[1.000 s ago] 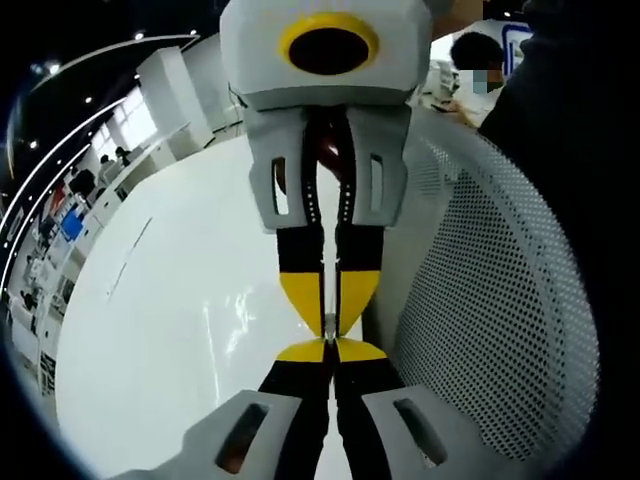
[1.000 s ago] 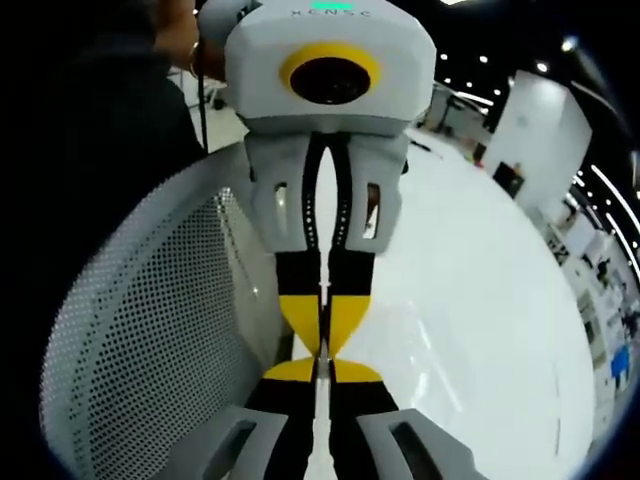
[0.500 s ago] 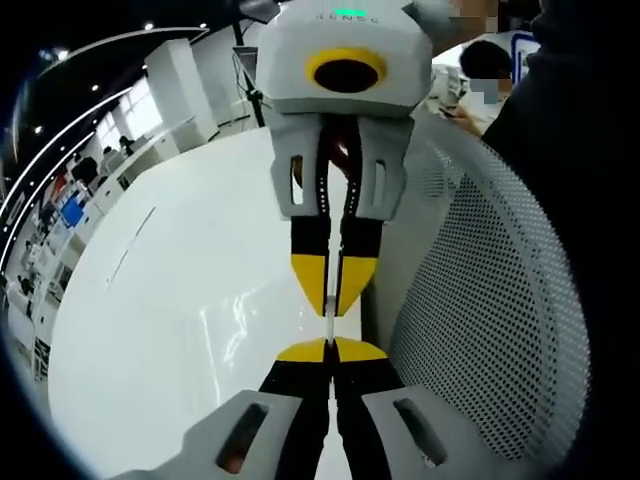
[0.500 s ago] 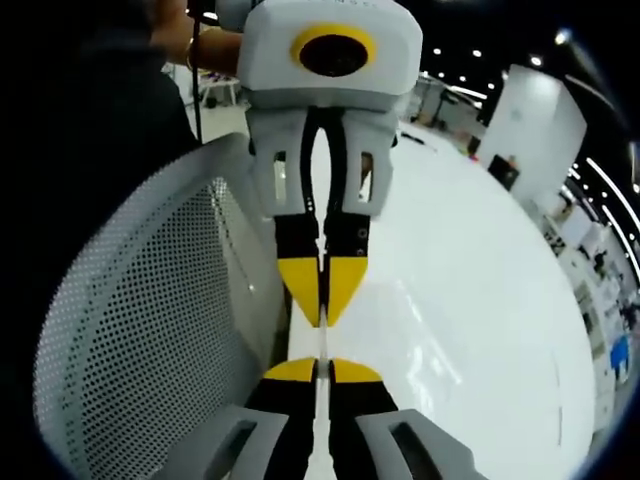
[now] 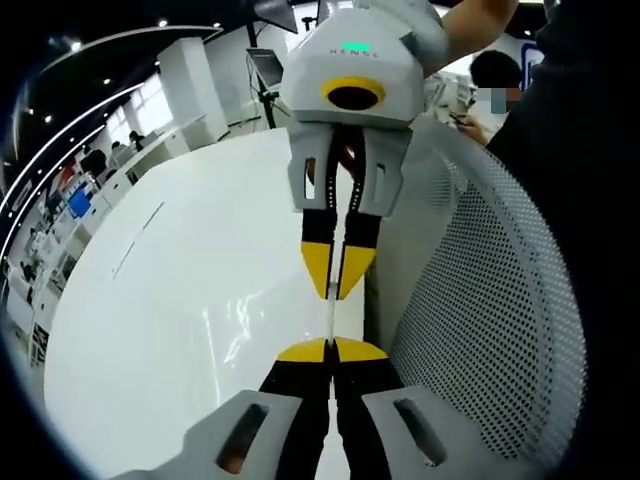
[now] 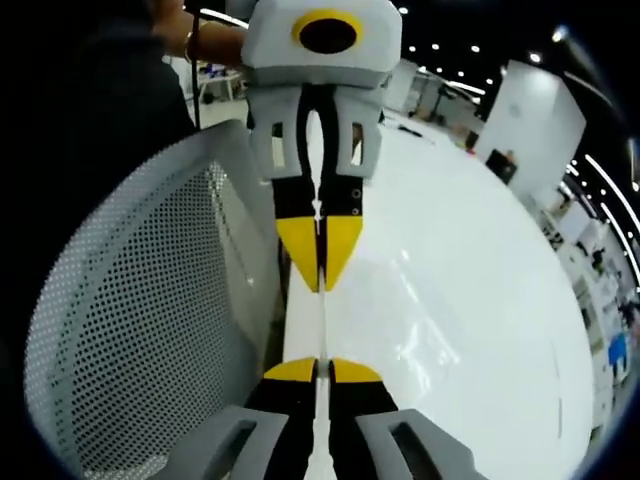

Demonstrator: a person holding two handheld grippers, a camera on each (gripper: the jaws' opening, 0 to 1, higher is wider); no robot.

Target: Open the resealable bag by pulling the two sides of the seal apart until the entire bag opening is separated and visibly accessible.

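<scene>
Since half a second ago the gap between the two facing grippers has widened, and a longer run of thin pale film is drawn between their tips. In the left gripper view the left gripper [image 5: 331, 350] is seen with its yellow-tipped jaws pressed together on the edge of the resealable bag [image 5: 330, 318]; opposite it the right gripper [image 5: 338, 284] is likewise closed on the far edge. The right gripper view repeats this from the other side: the right gripper [image 6: 322, 370] pinches the film [image 6: 322, 325], and the left gripper [image 6: 319, 276] holds the opposite side. Each gripper is judged to be set on one side of the seal so that drawing them apart peels it open. The bag is held edge-on above the white bench [image 5: 190, 330], beside a perforated white basket [image 5: 490, 320] at the bench's edge nearest the person. Seen edge-on, the bag reads only as a thin line; its body, its contents and how far the seal has parted cannot be made out. The hand [image 5: 470, 25] on the right gripper is cut off.
</scene>
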